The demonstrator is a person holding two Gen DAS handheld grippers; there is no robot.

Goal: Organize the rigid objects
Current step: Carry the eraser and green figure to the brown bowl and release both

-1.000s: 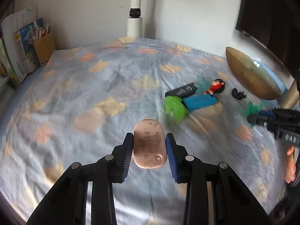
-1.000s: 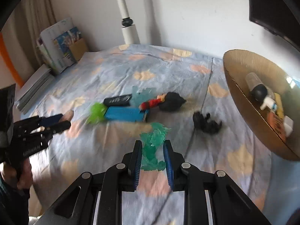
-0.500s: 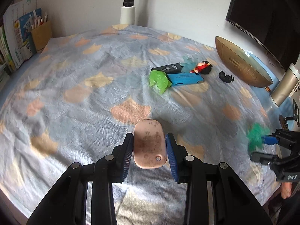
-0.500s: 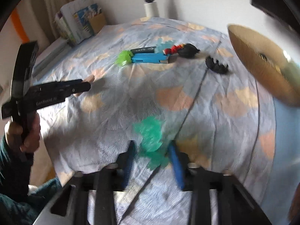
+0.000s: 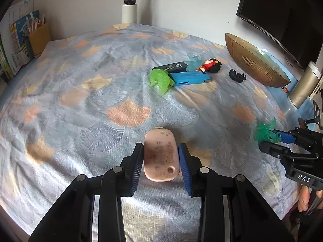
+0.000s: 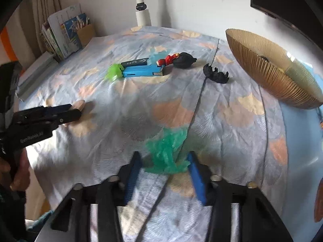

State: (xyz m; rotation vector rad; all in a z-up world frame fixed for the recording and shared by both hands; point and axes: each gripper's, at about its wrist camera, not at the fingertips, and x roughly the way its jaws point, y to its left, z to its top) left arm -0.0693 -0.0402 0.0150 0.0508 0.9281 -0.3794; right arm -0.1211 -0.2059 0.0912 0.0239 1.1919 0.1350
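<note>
My right claw (image 6: 164, 173) stands half wide after closing a bit, green toy (image 6: 166, 151) loose between the jaws, not pressed. The gold bowl (image 6: 268, 74) lies upper right of it. Left claw (image 5: 160, 161) holds the pink case (image 5: 161, 159), long axis along the fingers

"DAS" in white on right gripper (image 5: 268, 141) body; other print illegible

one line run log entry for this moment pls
left gripper: shut on pink oval case | right gripper: jaws just closing, apart around dark green figure on bedspread | phase: setting down
</note>
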